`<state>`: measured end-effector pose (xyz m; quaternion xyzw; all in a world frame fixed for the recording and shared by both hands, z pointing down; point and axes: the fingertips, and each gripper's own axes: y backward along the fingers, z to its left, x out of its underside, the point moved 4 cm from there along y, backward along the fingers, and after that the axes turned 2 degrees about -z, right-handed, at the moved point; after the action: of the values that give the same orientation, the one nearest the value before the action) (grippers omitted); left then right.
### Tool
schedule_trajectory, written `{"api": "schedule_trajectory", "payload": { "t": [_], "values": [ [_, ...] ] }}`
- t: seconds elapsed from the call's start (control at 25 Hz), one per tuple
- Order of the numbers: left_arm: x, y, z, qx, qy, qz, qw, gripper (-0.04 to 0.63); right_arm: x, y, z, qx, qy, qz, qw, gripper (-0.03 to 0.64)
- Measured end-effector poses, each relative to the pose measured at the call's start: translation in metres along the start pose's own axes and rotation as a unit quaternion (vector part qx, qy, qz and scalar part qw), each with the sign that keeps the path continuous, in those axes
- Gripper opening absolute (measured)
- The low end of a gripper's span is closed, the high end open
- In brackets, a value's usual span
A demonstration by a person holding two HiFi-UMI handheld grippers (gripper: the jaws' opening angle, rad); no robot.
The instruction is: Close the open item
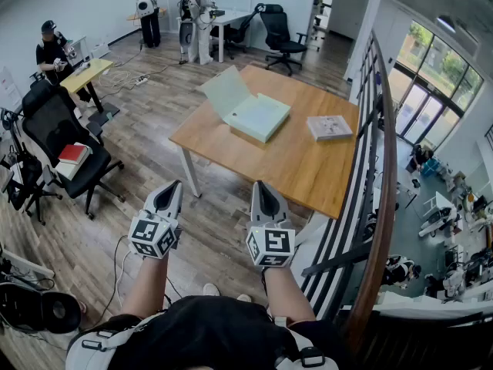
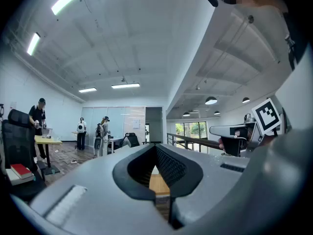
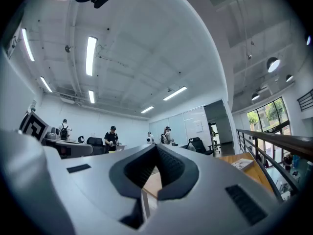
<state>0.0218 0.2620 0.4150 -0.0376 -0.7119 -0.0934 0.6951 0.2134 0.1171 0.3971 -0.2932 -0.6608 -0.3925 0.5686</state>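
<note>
A pale green box lies open on the wooden table, its lid tilted up toward the back left. My left gripper and right gripper hang side by side over the floor, well short of the table's near edge and apart from the box. Both are shut with nothing between the jaws. The left gripper view shows shut jaws and a strip of table beyond them. The right gripper view shows shut jaws with the table at the right.
A closed book lies on the table's right part. A railing runs along the right, next to the table. A black office chair carrying a red book stands at the left. Several people work at desks far back.
</note>
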Motion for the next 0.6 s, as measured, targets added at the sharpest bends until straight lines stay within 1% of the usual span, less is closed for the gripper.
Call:
{"api": "schedule_trajectory", "payload": {
  "t": [0.2, 0.4, 0.6],
  "values": [
    [0.002, 0.003, 0.01, 0.002, 0.014, 0.01, 0.9999, 0.0, 0.0, -0.006, 0.012, -0.001, 0.012, 0.02, 1.0, 0.005],
    [0.01, 0.0, 0.021, 0.012, 0.025, 0.016, 0.9995, 0.0, 0.001, -0.013, 0.019, 0.011, 0.005, 0.015, 1.0, 0.005],
    [0.017, -0.005, 0.039, 0.018, 0.034, 0.015, 0.9992, 0.0, 0.006, -0.027, 0.03, 0.01, -0.002, 0.017, 1.0, 0.005]
  ]
}}
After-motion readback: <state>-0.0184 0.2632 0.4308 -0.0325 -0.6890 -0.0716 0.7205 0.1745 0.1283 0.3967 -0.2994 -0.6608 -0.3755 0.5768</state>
